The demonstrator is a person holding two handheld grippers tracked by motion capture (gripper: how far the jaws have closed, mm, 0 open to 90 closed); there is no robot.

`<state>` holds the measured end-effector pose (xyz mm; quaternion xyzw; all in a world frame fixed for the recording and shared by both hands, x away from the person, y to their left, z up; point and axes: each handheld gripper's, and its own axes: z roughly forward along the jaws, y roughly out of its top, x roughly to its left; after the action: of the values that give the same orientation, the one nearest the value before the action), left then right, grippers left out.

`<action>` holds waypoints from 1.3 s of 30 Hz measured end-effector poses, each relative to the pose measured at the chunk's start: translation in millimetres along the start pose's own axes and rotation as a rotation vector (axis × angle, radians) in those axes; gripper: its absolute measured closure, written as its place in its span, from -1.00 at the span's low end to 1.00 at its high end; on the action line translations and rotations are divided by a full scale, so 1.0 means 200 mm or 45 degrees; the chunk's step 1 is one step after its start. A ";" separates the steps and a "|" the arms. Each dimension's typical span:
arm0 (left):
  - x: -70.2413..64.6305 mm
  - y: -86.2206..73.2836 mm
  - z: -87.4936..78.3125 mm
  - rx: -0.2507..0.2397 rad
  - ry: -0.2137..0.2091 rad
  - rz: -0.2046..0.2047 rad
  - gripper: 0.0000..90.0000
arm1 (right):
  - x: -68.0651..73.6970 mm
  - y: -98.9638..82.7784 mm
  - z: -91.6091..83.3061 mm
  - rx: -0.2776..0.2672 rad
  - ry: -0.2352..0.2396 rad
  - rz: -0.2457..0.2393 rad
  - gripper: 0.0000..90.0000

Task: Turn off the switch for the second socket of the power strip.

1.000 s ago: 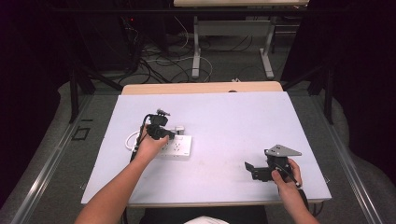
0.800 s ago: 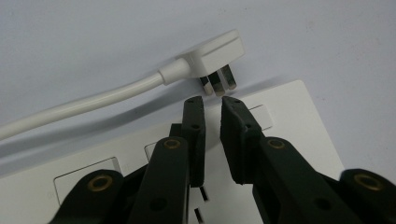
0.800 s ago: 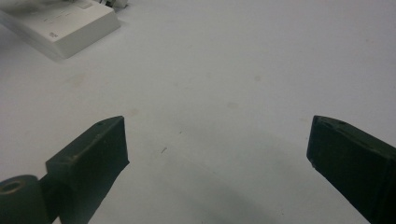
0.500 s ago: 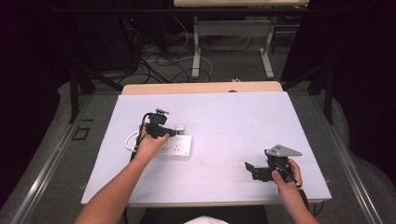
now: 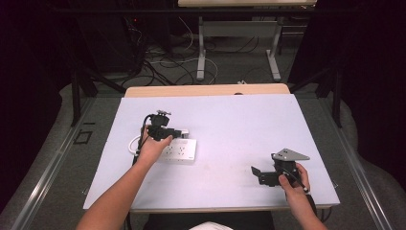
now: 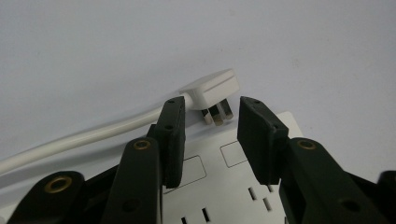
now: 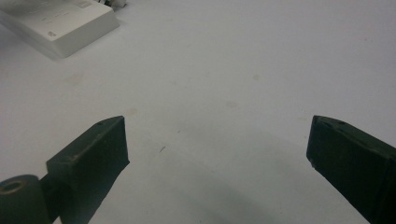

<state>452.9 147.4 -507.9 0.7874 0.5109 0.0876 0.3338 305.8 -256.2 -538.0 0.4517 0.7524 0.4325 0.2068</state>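
Tongs first: the left tongs (image 6: 210, 135) are sitting partly open over the white power strip (image 5: 181, 150), and their jaws have just been opening, with nothing pinched between the pads. Looking along those jaws in the left gripper view, the white plug (image 6: 211, 89) is lying just past the tips, off the strip's far edge, its metal prongs pointing back toward the strip and clear of both pads. Its thick white cable (image 6: 84, 137) is running away to the left across the counter (image 5: 239, 124). From the high view, the left hand (image 5: 152, 147) is resting at the strip's left end, holding the left tongs above it, and the strip itself is lying flat in the left half of the counter, roughly midway between the near and far edges, with the cable looping out on its left side.

Over on the other side, the right tongs (image 5: 257, 173) are being held low near the counter's near right corner, well apart from the strip. Their jaws are standing wide open and gripping nothing, bare counter showing between them in the right gripper view, with the strip's corner peeking in at the top left
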 end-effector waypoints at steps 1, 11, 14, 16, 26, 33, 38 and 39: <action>0.00 0.00 0.00 -0.009 -0.005 -0.003 0.35 | 0.00 0.00 0.00 0.002 0.001 0.006 -0.89; 0.00 0.00 -0.02 -0.067 -0.010 0.016 0.21 | 0.00 0.00 0.00 0.003 0.009 -0.002 -0.89; 0.01 0.00 -0.03 -0.079 -0.006 0.021 0.13 | 0.00 0.00 0.00 0.002 0.008 -0.002 -0.89; 0.01 0.00 -0.03 -0.091 0.003 0.033 0.08 | 0.00 0.00 0.00 0.003 0.009 -0.002 -0.89; 0.01 0.00 -0.04 -0.104 0.059 0.072 -0.17 | 0.00 0.00 0.00 0.008 0.003 0.001 -0.88; 0.00 -0.01 -0.08 -0.132 0.066 0.102 -0.27 | 0.00 0.00 0.00 0.006 0.001 0.001 -0.87; 0.00 -0.01 -0.10 -0.157 0.056 0.162 -0.29 | 0.00 0.00 0.01 -0.003 -0.004 -0.004 -0.87; -0.01 -0.01 -0.11 -0.156 0.057 0.164 -0.29 | 0.00 0.00 0.00 0.002 -0.005 -0.003 -0.87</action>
<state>439.7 156.8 -492.8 0.7946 0.4601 0.1575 0.3633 306.4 -255.9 -538.4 0.4519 0.7529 0.4306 0.2085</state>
